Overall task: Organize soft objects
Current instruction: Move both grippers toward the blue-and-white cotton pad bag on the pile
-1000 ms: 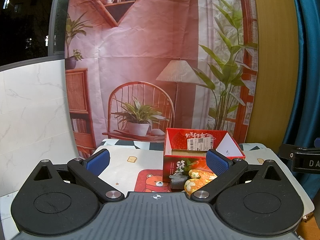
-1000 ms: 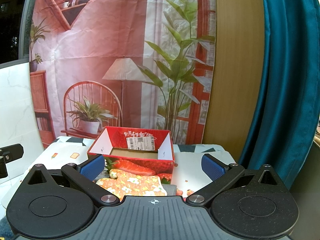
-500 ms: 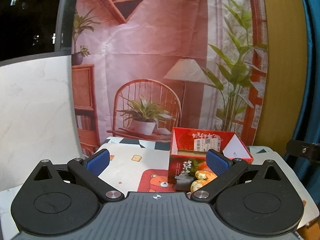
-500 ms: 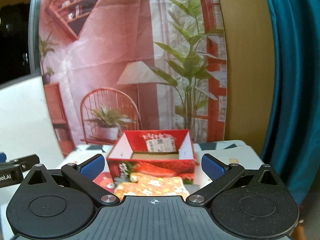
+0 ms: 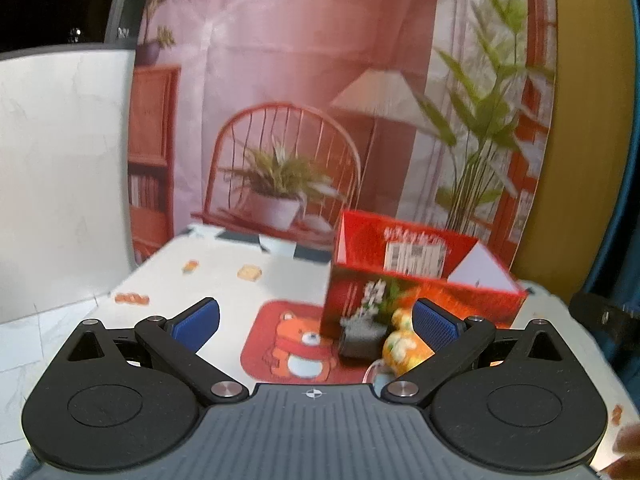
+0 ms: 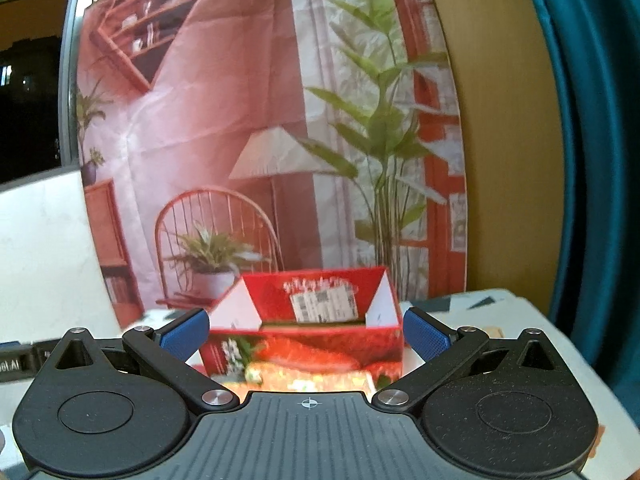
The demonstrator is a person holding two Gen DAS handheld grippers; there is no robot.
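Observation:
An open red cardboard box (image 5: 420,292) (image 6: 304,344) stands on the table with its flaps up. Against its front lie an orange flowered soft item (image 5: 402,354) (image 6: 304,382) and a dark grey roll (image 5: 360,340). My left gripper (image 5: 316,320) is open above the table, left of the box, its right pad (image 5: 434,322) in front of the orange item. Over the orange item, with the box straight ahead, my right gripper (image 6: 306,334) hovers open. Neither holds anything.
The table (image 5: 224,280) has a white cloth with a red bear mat (image 5: 288,344). A printed room backdrop (image 5: 320,80) hangs behind, a white marble board (image 5: 60,180) stands left, and a teal curtain (image 6: 592,160) hangs right. The other gripper's black body (image 5: 600,316) shows at the right edge.
Both grippers have shifted: the left view swung rightward and closer to the table, the right one moved nearer the box, hiding more of the orange item. Both stay open.

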